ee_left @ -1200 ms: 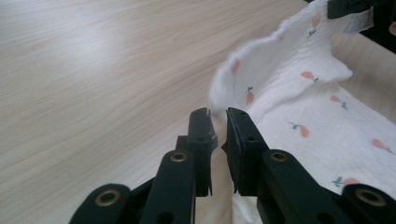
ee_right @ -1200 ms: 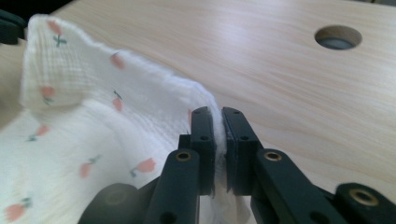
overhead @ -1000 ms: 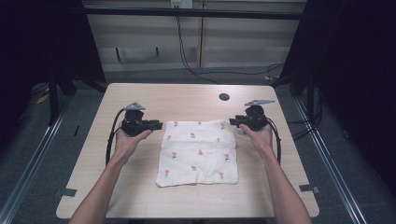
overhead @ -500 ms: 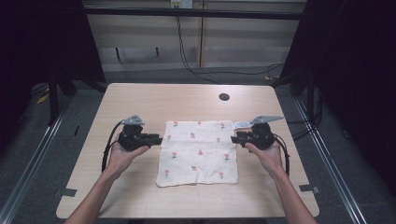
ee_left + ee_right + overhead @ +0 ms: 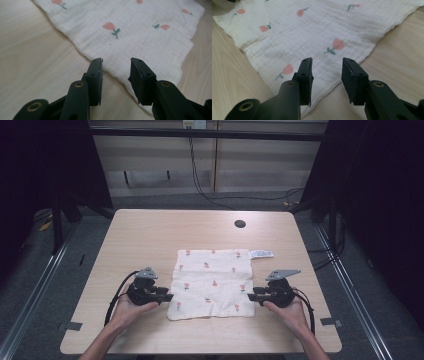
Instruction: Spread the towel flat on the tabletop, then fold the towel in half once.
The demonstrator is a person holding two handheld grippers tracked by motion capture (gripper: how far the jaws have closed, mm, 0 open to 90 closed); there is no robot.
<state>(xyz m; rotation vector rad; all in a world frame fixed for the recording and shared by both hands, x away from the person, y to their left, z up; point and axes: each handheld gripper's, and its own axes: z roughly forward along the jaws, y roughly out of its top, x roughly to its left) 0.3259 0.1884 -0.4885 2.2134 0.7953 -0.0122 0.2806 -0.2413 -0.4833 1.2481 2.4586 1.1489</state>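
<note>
A white cloth (image 5: 212, 282) printed with small red tulips lies flat in the middle of the wooden table (image 5: 150, 235). My left gripper (image 5: 167, 297) rests low at the cloth's near left corner, open, its jaws straddling the cloth's (image 5: 140, 32) hem. Its gap (image 5: 116, 67) holds nothing. My right gripper (image 5: 251, 296) sits at the near right corner, also open. In the right gripper view its jaws (image 5: 327, 67) hover just over the cloth's (image 5: 312, 35) edge, without pinching it.
A white label (image 5: 262, 254) sticks out from the cloth's far right corner. A dark round hole (image 5: 240, 224) sits in the table near its far edge. Black frame posts stand beside the table on both sides.
Both grippers have slid toward me along the cloth's sides, from its far corners to its near corners. The cloth has stayed flat and in place.
</note>
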